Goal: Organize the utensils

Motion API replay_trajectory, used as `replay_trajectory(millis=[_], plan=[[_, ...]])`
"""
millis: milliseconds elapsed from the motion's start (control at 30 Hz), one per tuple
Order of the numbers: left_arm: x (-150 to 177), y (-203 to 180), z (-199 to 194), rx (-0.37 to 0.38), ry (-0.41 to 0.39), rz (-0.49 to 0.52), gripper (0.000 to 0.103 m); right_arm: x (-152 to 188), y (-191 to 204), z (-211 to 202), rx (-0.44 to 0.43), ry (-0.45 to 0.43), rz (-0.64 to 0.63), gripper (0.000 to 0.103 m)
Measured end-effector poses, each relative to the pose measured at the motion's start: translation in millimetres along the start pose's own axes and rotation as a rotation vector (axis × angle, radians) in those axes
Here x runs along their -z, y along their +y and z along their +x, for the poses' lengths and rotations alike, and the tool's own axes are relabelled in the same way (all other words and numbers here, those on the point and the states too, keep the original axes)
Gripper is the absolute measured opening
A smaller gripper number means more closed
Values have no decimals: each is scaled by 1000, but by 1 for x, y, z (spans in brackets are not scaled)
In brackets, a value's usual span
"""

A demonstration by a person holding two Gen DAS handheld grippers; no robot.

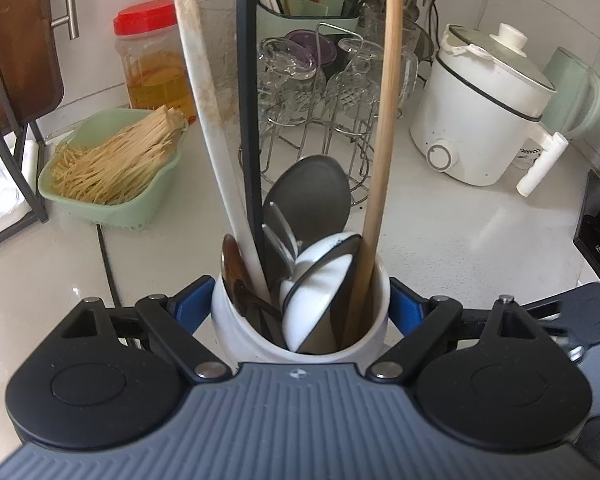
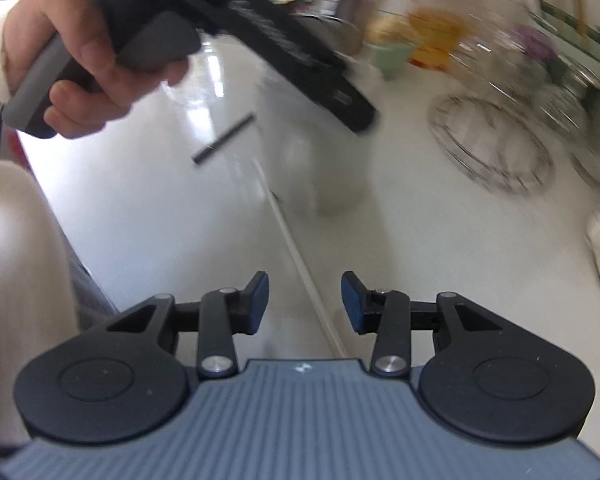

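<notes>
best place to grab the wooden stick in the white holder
Grip the wooden stick on its bare shaft well above the white holder, coming from the right side. Its lower end is packed against spoon bowls, and a black handle and white handle crowd the left.

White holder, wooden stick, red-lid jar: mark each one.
White holder point(image 1: 236, 316), left wrist view, outer wall at its left side.
Wooden stick point(image 1: 386, 92), left wrist view, mid-shaft.
Red-lid jar point(image 1: 145, 18), left wrist view, on the lid.
</notes>
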State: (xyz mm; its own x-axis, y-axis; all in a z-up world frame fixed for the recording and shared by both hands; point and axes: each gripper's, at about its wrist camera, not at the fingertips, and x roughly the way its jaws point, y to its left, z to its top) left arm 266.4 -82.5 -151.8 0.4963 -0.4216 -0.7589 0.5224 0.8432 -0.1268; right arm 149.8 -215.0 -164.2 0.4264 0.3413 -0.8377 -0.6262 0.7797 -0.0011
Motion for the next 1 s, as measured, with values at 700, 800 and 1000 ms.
replay_trajectory(millis=[700,800,1000], plan=[[1,7,-19,7,-31,-76,96,11,6,11,49,115,-164,6],[-1,7,-17,6,-27,-79,96,24,5,-2,61,132,-153,4],[-2,9,-12,16,-17,-84,96,38,-6,-13,93,171,-130,3]])
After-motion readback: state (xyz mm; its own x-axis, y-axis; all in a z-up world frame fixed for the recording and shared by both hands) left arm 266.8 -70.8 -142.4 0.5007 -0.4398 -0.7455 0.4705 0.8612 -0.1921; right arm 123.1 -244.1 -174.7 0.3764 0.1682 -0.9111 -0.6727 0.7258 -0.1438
